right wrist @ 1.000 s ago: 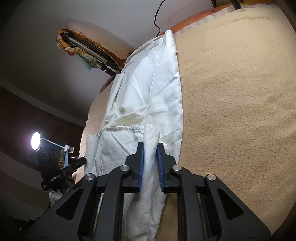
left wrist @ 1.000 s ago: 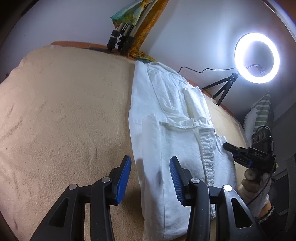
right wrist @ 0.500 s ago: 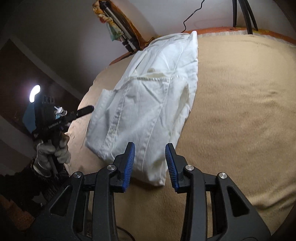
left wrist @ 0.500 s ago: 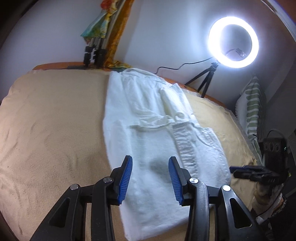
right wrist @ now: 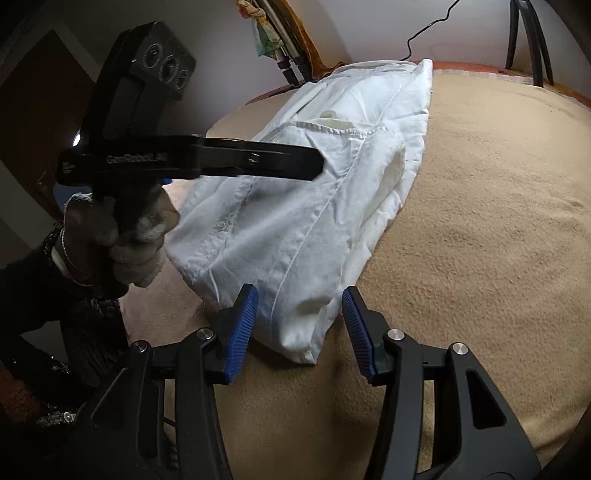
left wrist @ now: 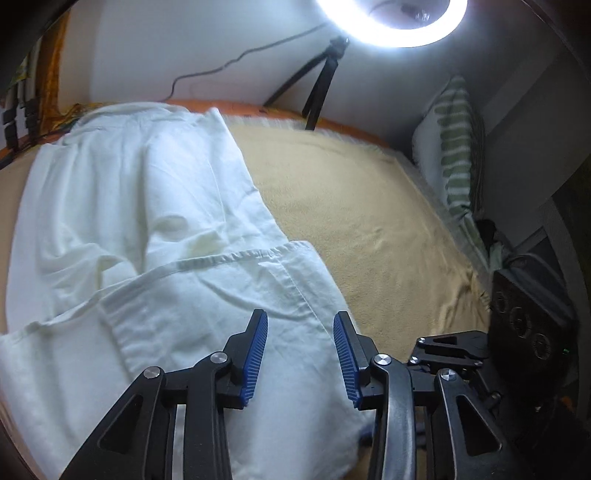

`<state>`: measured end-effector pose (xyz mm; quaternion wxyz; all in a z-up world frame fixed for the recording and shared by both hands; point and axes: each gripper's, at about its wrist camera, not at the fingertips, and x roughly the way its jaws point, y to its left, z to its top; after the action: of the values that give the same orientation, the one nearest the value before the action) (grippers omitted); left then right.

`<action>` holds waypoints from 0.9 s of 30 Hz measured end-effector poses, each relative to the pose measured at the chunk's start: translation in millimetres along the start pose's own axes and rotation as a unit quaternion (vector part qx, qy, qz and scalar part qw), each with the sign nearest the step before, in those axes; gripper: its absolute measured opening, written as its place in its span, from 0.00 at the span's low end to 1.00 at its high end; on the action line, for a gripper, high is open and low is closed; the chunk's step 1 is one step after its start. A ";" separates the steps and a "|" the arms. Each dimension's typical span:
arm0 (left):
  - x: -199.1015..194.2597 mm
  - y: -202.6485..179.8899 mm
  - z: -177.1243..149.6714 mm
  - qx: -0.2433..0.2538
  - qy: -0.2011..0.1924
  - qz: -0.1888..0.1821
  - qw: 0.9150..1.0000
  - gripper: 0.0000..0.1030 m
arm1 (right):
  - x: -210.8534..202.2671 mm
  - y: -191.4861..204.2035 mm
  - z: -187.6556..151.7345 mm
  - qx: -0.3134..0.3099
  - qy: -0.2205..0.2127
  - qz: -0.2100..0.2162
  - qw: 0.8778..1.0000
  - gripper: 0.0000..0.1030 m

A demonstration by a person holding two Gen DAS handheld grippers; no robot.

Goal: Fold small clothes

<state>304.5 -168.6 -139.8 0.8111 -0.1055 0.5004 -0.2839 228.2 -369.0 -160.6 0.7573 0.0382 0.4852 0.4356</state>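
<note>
A white shirt [left wrist: 147,229] lies folded lengthwise on a tan blanket [left wrist: 369,221]; it also shows in the right wrist view [right wrist: 314,184], with its near end folded over. My left gripper [left wrist: 300,325] is open and empty, just above the shirt's near right part. My right gripper [right wrist: 300,299] is open and empty, with the shirt's near corner between its blue pads. The left gripper [right wrist: 317,166] crosses the right wrist view above the shirt, held by a gloved hand [right wrist: 122,236].
A lit ring light [left wrist: 391,26] on a tripod stands behind the bed. A striped pillow [left wrist: 458,147] leans at the right edge. Folded tripods [right wrist: 291,62] lean on the far wall. The blanket [right wrist: 480,221] stretches wide to the right of the shirt.
My right gripper has opened, let go of the shirt's edge and drawn back to its near end. My left gripper has swung right over the shirt, toward the right gripper.
</note>
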 end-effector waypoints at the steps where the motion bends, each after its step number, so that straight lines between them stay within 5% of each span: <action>1: 5.9 -0.1 -0.2 0.002 0.003 0.006 1.000 0.35 | 1.8 -1.5 -0.8 0.002 0.005 0.003 1.000 0.48; 6: 20.3 0.3 -1.1 0.017 -0.010 0.034 0.999 0.32 | -6.0 -8.6 -11.1 0.023 0.017 0.045 0.999 0.17; 13: 17.9 5.4 -3.4 0.019 -0.031 0.035 0.999 0.28 | -14.9 2.8 -23.2 0.008 0.068 0.008 0.998 0.12; 21: -58.5 29.7 -21.4 0.011 -0.078 0.052 0.996 0.30 | -41.3 32.6 11.2 -0.016 -0.036 -0.049 0.998 0.12; 27: -91.9 65.3 -55.6 0.034 -0.077 0.127 0.988 0.30 | -8.6 24.1 26.5 -0.011 -0.025 -0.086 0.996 0.12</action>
<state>248.1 -56.9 -127.0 0.8798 -0.0351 0.4360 -0.1862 232.3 -350.5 -129.1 0.8042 -0.0011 0.4629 0.3728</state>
